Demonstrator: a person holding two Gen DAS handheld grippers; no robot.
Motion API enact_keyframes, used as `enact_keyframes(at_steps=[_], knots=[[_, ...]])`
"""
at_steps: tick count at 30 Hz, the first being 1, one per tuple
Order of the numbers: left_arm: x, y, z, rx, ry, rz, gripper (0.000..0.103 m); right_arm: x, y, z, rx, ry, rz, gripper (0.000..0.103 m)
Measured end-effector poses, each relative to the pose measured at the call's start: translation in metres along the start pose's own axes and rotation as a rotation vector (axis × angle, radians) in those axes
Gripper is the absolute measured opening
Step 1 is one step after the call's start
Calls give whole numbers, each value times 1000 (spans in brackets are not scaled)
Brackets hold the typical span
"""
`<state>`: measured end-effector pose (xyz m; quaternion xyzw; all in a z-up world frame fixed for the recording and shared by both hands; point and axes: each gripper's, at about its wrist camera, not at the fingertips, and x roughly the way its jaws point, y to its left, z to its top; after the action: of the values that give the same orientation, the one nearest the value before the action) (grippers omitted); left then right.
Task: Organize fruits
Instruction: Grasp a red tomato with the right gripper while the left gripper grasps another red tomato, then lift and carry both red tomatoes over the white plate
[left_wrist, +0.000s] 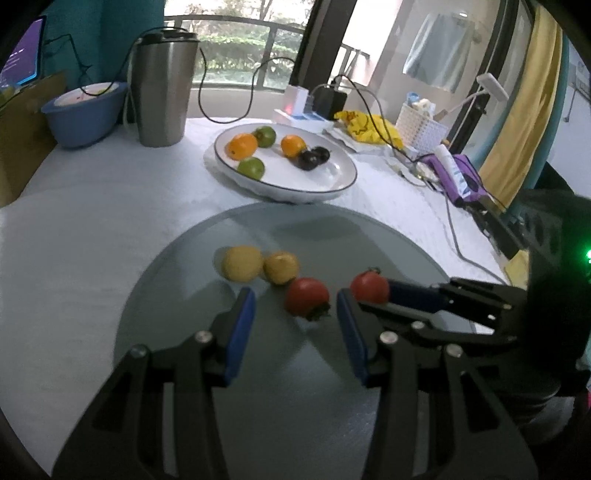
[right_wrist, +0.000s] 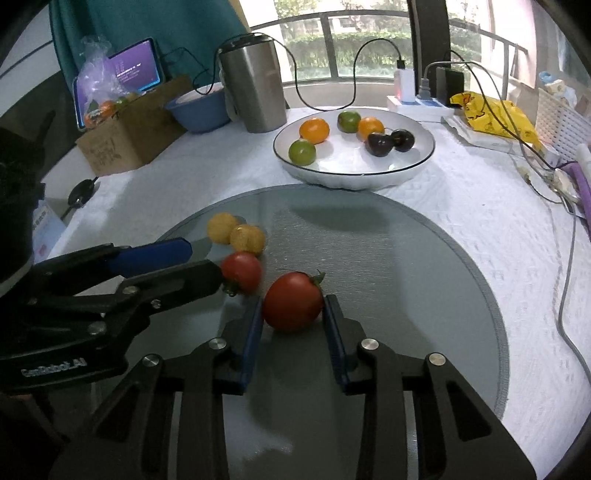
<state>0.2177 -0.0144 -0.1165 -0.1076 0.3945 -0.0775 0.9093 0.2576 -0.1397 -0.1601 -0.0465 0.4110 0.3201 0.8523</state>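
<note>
Two red tomatoes and two yellow fruits lie on a round glass disc (left_wrist: 369, 240). My left gripper (left_wrist: 295, 306) is open, its jaws on either side of one tomato (left_wrist: 306, 295), not touching it. My right gripper (right_wrist: 293, 308) is shut on the other tomato (right_wrist: 293, 301), which rests on or just above the disc (right_wrist: 406, 258); it also shows in the left wrist view (left_wrist: 369, 287). The yellow fruits (left_wrist: 242, 263) (left_wrist: 280, 266) sit just beyond. A white plate (right_wrist: 417, 162) behind holds two oranges, two green fruits and two dark plums.
A steel tumbler (right_wrist: 255, 85), blue bowl (right_wrist: 201, 107), cardboard box (right_wrist: 125, 136) and phone stand at the back left. A power strip, yellow bag (right_wrist: 491, 114), white basket and cables lie at the back right on the white cloth.
</note>
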Motion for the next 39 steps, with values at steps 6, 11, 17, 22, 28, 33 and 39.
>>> enact_keyframes(at_steps=[6, 11, 17, 22, 28, 33, 39], knots=[[12, -12, 3, 24, 35, 9, 48, -9, -15, -1, 23, -22, -4, 35], [20, -17, 3, 42, 56, 12, 47, -14, -29, 0, 40, -39, -10, 35], [24, -18, 3, 54, 63, 31, 32, -17, -38, 2, 50, -54, -10, 35], [19, -18, 5, 53, 46, 10, 29, -18, -38, 3, 43, -61, -11, 35], [12, -21, 8, 59, 28, -11, 29, -19, -38, 8, 35, -64, -14, 35], [7, -21, 15, 60, 8, -22, 29, -24, -37, 17, 24, -80, -21, 35], [3, -20, 28, 72, -10, -25, 29, -27, -38, 27, 20, -93, -27, 35]])
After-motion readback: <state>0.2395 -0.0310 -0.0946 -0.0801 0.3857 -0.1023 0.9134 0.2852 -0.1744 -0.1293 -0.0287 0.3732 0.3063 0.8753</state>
